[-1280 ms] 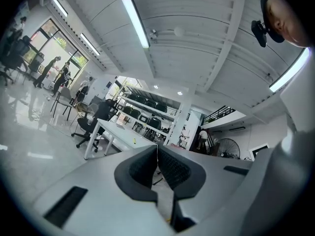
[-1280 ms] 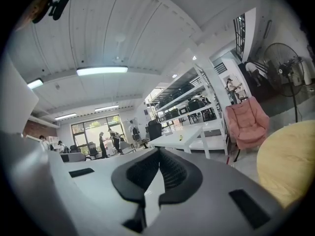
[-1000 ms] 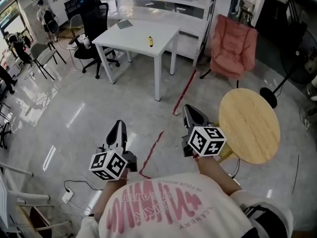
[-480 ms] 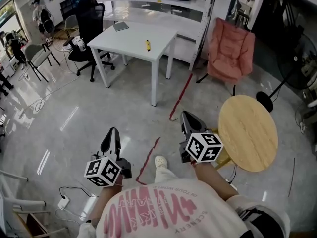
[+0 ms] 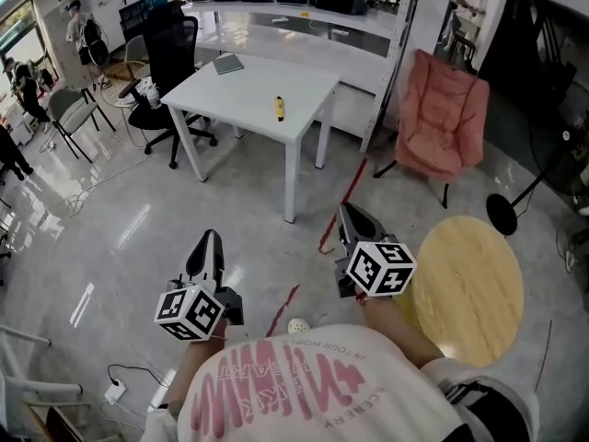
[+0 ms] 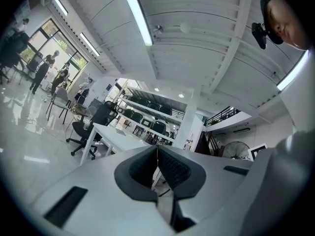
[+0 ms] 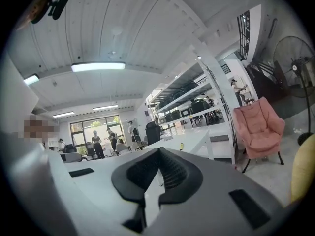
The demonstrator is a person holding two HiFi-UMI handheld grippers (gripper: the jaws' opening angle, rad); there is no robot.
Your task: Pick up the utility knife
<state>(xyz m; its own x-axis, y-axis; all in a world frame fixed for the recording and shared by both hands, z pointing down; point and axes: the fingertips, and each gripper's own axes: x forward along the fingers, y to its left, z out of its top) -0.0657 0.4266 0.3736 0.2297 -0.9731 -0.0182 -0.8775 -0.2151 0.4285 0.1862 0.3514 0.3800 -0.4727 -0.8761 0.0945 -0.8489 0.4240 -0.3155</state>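
Yellow against the white table (image 5: pixel 241 88), the knife (image 5: pixel 280 108) is lying flat, well ahead of both claws and between their two lines of aim. The left claw (image 5: pixel 209 240) and the right claw (image 5: pixel 352 215) are both pointing level. Each is keeping its jaws pressed together with nothing between them.

Those shut jaws are posing the main risk. If a claw is reaching the knife without first spreading, it is likely shoving it rather than gripping it. The tabletop is looking smooth, and the knife is sitting toward the side edge ahead of the right claw, so a nudge could be sending it onto the floor.

The knife is also slim and low. A claw coming in level is probably sliding over it or catching only the top. Tilting down too steeply is risking pads scraping the tabletop and closing on nothing.

Whether the blade is out cannot be told from here; a pinch on an exposed blade could be slipping.

A round wooden table (image 5: pixel 471 288) is standing just right of the right claw and could be snagging that arm.
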